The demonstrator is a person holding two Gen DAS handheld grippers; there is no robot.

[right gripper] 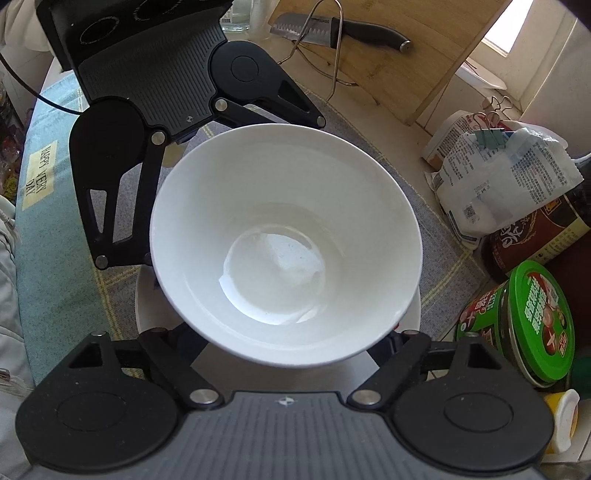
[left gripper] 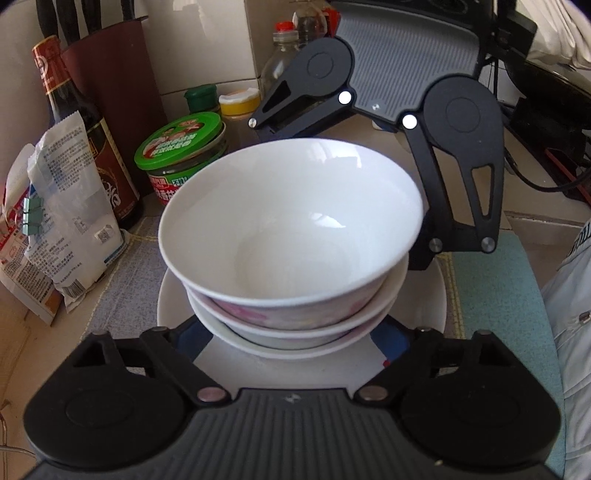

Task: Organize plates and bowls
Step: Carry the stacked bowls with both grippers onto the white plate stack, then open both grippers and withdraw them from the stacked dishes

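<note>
A stack of white bowls [left gripper: 291, 236] with pink flower print stands on a white plate [left gripper: 173, 295] on a grey checked mat. The top bowl also fills the right wrist view [right gripper: 284, 236], with the plate [right gripper: 147, 302] under it. My left gripper [left gripper: 291, 343] and my right gripper [right gripper: 288, 350] face each other across the stack, each with its linkage arms spread wide on both sides of the bowls. The fingertips of both are hidden under the bowls, so I cannot tell whether they touch the plate or the bowls.
Left of the stack are a green-lidded jar [left gripper: 181, 158], a dark sauce bottle [left gripper: 88, 129], clipped bags [left gripper: 62, 229] and a knife block [left gripper: 114, 74]. A wooden cutting board [right gripper: 406, 55] with a knife [right gripper: 332, 26] leans behind. A teal cloth [left gripper: 498, 314] lies to the right.
</note>
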